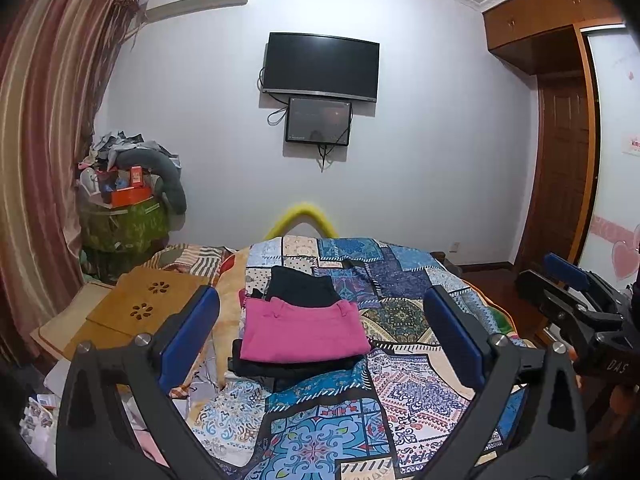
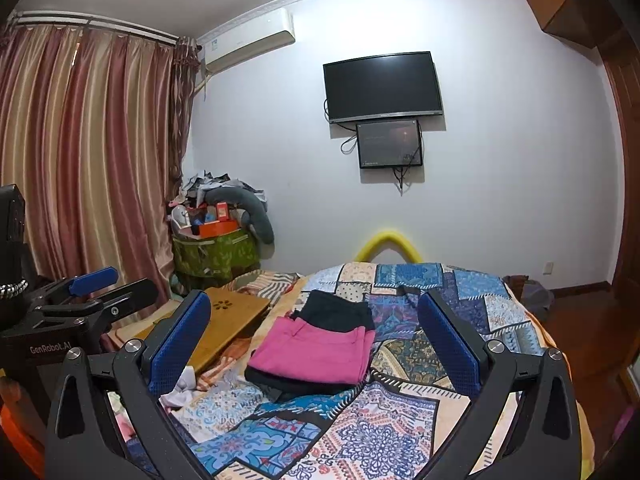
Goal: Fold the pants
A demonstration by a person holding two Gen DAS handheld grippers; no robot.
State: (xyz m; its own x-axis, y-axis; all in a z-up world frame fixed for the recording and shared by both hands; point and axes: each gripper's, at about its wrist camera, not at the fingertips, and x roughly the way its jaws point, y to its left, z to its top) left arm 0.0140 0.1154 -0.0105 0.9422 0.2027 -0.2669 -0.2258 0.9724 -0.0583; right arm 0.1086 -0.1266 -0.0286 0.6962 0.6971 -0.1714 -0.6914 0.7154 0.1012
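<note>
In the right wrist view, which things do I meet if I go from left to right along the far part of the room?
Curtain → air conditioner → television → wooden door.

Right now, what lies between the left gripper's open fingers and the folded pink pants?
Only bare patchwork bedspread separates the left gripper from the pink pants, which lie folded on dark pants; the left wrist view shows it.

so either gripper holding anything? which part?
Nothing. Left gripper and right gripper are both open, above the bed; the folded pink pants lie untouched.
</note>
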